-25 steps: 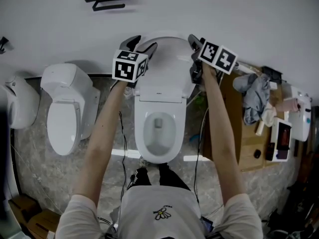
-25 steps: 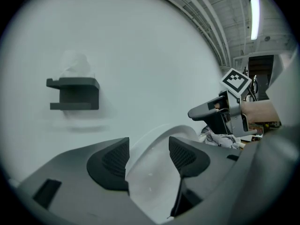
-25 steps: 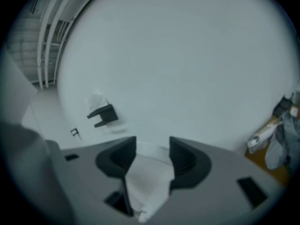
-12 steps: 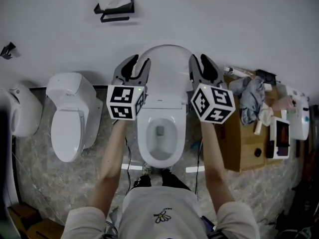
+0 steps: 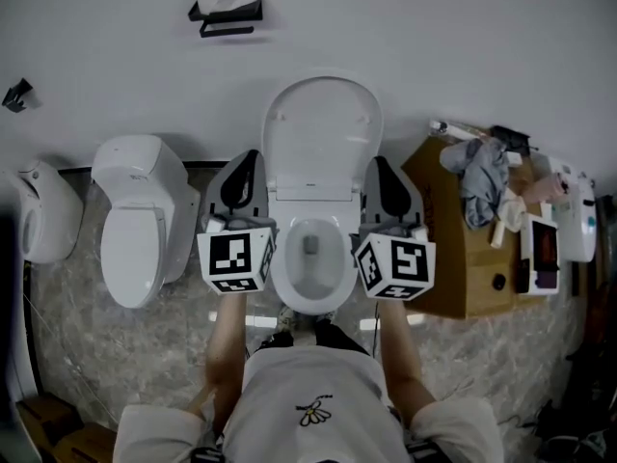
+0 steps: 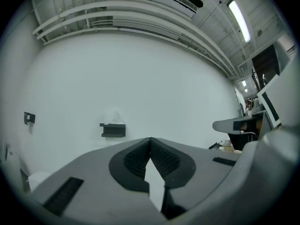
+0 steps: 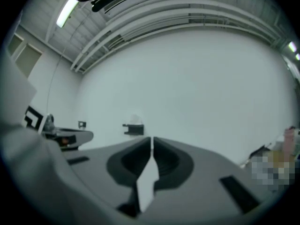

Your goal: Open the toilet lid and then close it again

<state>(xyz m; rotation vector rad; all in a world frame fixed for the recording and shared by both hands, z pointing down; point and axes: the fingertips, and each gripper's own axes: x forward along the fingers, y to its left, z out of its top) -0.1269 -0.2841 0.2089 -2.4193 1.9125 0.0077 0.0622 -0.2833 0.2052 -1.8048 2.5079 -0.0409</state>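
Observation:
The white toilet (image 5: 310,263) stands in the middle of the head view with its lid (image 5: 321,128) raised upright against the wall and the bowl exposed. My left gripper (image 5: 241,162) hangs left of the seat, clear of the lid. My right gripper (image 5: 384,167) hangs right of the seat, also apart from it. Both point level toward the wall. In the left gripper view my left gripper (image 6: 150,139) has its pads (image 6: 136,159) meeting, with nothing between them. My right gripper (image 7: 152,138) looks the same in the right gripper view. Both pairs of jaws have just been closing, on nothing.
A second white toilet (image 5: 135,220) with its lid down stands to the left, and another white fixture (image 5: 39,210) sits at the far left. A paper-roll holder (image 5: 227,3) hangs on the wall. A cardboard box (image 5: 463,258) with cloth and clutter stands at the right.
Both grippers have drawn back from the sides of the raised lid toward the person, and their jaws have gone from open to shut. The lid stays up.

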